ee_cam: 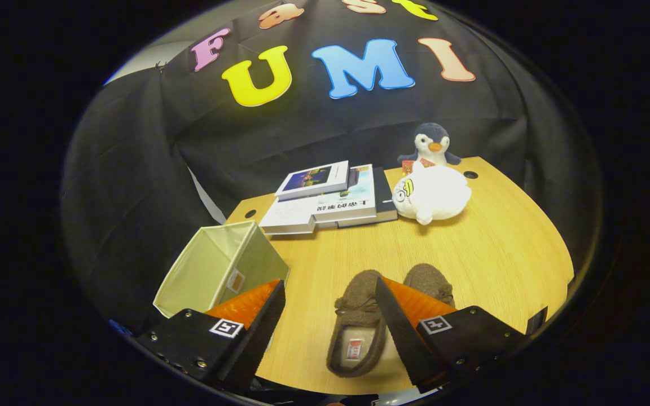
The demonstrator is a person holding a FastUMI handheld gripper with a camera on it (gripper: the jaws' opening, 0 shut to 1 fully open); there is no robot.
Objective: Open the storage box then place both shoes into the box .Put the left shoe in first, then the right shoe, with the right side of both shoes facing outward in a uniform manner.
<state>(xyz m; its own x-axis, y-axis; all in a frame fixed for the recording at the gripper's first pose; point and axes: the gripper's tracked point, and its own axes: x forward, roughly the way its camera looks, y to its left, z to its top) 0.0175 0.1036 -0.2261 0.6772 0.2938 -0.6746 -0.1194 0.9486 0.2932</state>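
A pale green fabric storage box (220, 268) stands open-topped on the wooden table (488, 254), just beyond my left finger (257, 316). Two brown fuzzy slippers lie side by side, toes pointing away. The left shoe (356, 324) sits between my fingers, nearer the right one, its lined opening showing. The right shoe (429, 279) is partly hidden behind my right finger (395, 316). My gripper (330, 293) hovers above them, open, touching nothing.
Several stacked books (330, 200) lie at the table's far side. A white plush toy (432, 194) rests beside them, with a penguin plush (432, 144) behind it. Black cloth walls close in the back and left. The table's right edge curves away.
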